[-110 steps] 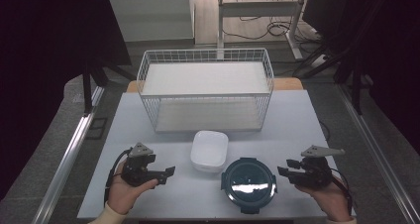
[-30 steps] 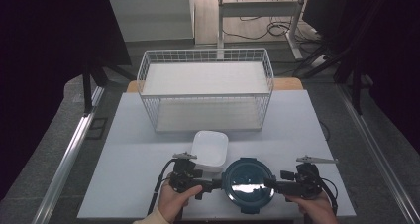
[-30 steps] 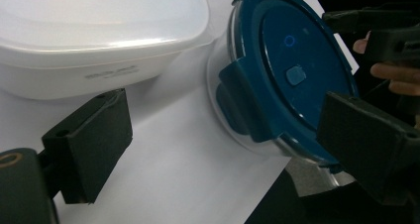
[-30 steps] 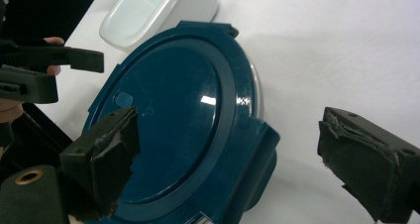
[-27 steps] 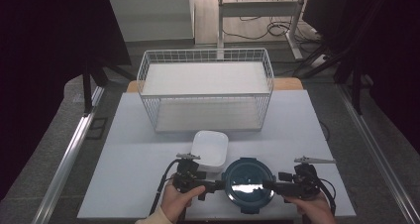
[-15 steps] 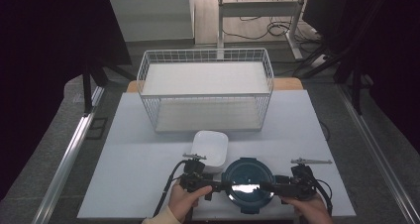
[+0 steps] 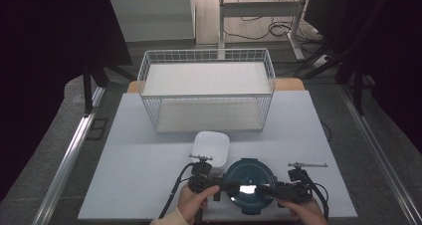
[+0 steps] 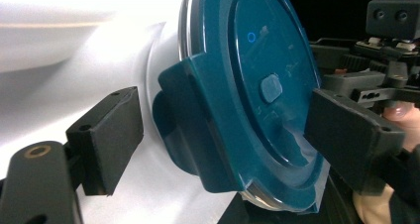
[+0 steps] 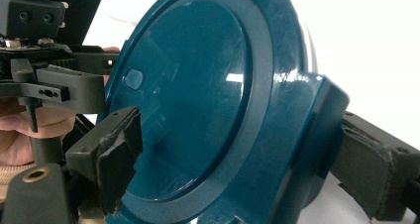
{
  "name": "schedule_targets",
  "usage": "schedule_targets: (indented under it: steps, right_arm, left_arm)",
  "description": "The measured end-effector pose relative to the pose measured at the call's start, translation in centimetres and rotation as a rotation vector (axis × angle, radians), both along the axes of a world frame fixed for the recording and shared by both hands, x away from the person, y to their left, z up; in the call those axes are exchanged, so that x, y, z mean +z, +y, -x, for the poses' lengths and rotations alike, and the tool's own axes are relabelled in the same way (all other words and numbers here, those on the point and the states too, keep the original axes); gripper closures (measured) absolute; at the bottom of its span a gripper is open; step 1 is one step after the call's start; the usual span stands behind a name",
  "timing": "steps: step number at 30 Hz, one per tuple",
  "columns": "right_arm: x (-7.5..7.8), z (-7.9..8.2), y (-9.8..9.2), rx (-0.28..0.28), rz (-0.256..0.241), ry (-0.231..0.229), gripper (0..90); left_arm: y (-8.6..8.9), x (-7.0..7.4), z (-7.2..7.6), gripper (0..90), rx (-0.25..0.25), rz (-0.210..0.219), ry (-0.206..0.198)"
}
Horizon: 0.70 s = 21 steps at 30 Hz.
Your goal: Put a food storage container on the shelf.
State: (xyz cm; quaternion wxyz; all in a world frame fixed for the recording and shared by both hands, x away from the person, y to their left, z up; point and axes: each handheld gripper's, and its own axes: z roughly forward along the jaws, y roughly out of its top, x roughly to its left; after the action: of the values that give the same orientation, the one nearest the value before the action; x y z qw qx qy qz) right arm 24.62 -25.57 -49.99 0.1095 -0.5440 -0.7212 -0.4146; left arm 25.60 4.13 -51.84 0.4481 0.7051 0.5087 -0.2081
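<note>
Round dark teal container [image 7: 248, 186] with a glossy clip-on lid, lying flat at the tabletop's [image 7: 144, 185] near edge, beside a white square box [image 7: 211, 146].

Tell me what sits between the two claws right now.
The round teal lidded container sits between the left claw and the right claw, one at each side, as the high view shows.

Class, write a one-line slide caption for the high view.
Two hand-held grippers flank a round teal lidded container before a white wire basket.
</note>
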Motion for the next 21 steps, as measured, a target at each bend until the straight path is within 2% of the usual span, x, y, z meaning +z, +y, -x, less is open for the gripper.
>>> schedule_targets:
  steps: [5,9,11,15,21]
  right_arm:
    - [-0.2,0.0,-0.1,-0.020,-0.010,0.013,15.8]
    - [-0.3,0.0,-0.5,-0.030,-0.037,0.030,18.7]
    - [-0.4,0.0,-0.9,-0.037,-0.058,0.055,20.9]
    - [-0.3,0.1,-0.9,-0.051,-0.056,0.060,22.5]
    - [-0.2,0.1,-1.3,-0.094,-0.087,0.063,28.7]
  left_arm:
    - [-0.4,-0.3,0.0,20.5,-0.003,0.025,0.038]
    - [-0.3,-0.3,0.1,24.8,0.010,0.019,0.041]
    - [-0.3,-0.3,0.2,26.1,0.022,0.022,0.043]
    - [-0.2,0.1,0.4,28.8,0.037,0.006,0.033]
    - [-0.1,0.3,0.6,31.3,0.066,0.008,0.055]
